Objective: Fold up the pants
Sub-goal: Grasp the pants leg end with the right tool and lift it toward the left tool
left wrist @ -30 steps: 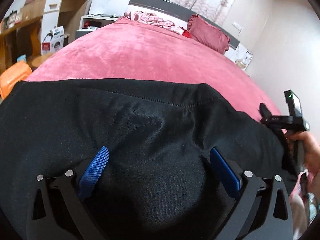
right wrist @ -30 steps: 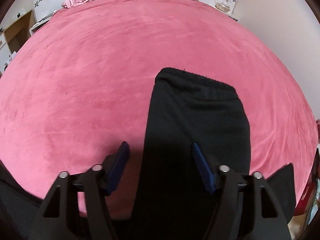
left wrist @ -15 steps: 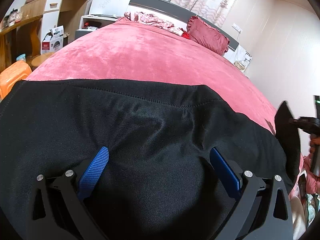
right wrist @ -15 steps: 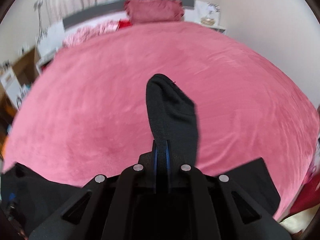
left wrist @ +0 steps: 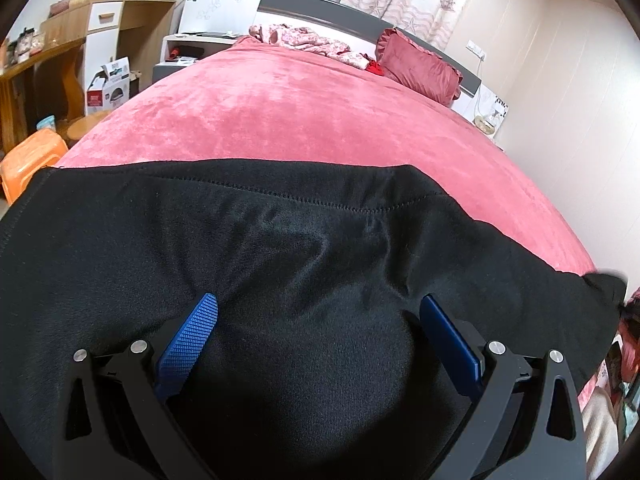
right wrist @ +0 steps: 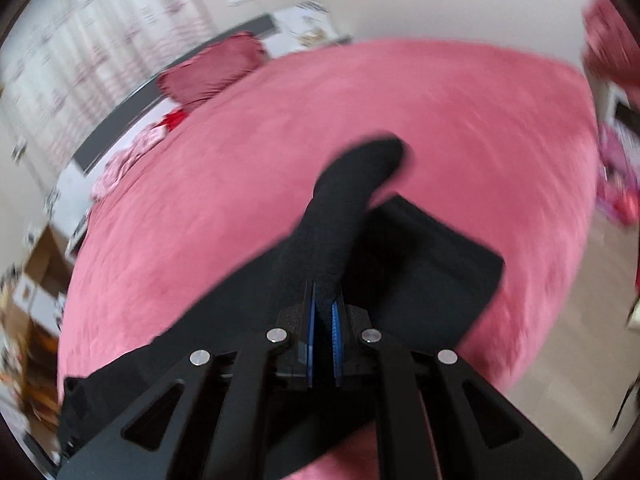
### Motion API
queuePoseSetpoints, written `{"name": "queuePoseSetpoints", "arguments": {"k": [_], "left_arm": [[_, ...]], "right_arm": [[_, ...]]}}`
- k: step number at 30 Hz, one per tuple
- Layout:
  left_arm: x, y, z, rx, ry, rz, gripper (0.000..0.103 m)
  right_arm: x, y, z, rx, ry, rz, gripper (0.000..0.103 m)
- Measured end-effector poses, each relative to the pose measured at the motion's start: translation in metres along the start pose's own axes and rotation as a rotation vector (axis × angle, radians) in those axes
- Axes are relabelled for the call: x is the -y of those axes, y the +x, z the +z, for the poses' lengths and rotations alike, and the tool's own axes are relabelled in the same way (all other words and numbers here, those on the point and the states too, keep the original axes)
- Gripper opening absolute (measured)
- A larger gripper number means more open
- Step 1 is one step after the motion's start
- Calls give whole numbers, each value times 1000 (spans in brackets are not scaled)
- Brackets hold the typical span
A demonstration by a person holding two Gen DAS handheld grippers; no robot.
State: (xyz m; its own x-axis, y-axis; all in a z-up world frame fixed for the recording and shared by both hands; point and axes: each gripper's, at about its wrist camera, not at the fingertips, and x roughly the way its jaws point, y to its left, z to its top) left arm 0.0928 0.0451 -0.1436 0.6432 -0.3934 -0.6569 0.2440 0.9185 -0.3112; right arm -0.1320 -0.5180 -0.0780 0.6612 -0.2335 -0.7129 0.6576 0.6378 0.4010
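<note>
Black pants (left wrist: 304,264) lie across the near edge of a pink bed (left wrist: 304,120). My left gripper (left wrist: 320,312) stands open low over the wide part of the pants, its blue pads (left wrist: 188,340) spread apart on the cloth with nothing pinched. In the right wrist view my right gripper (right wrist: 324,304) is shut on the end of the pants (right wrist: 348,192); the pinched black cloth sticks up past the pads and trails down to the bed on both sides. That view is blurred by motion.
A dark red pillow (left wrist: 420,68) and crumpled floral cloth (left wrist: 304,40) lie at the grey headboard. A wooden desk (left wrist: 60,56), a cardboard box (left wrist: 108,84) and an orange stool (left wrist: 28,160) stand left of the bed. White wall and floor lie to the right.
My right gripper closed on the pants end, lifted it and swung it sideways while rolling. The pants' right end rose off the bed. My left gripper stayed put.
</note>
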Motion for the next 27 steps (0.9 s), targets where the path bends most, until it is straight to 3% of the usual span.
{"name": "queuePoseSetpoints", "arguments": {"k": [4,7,10,11,12,13,15,18,22,27], "left_arm": [[1,0,-1,-4,8,8,99],[3,0,-1,-7,18,18,99],[3,0,-2,-7,20,21,99],[3,0,-2,-7,20,21,99],[3,0,-2,-7,21,22,99],[4,0,-2,-8,22,24,99],[5,0,-2,-9,25,29,99],[6,0,-2,-11,30,34,99],[6,1,-2,-13,34,38,99],[6,1,-2,-14,38,40,99]], "right_arm": [[42,18,-7,-80,186,58,6],[58,18,-8,-95,294,153,10],[66,13,-2,-69,340,235,27],[67,14,2,-57,359,253,39],[71,14,6,-54,374,258,41],[74,17,10,-58,391,248,41],[79,21,18,-77,437,241,6],[77,0,27,-45,409,249,5],[73,-33,27,25,314,197,5],[99,0,9,-53,377,123,5]]}}
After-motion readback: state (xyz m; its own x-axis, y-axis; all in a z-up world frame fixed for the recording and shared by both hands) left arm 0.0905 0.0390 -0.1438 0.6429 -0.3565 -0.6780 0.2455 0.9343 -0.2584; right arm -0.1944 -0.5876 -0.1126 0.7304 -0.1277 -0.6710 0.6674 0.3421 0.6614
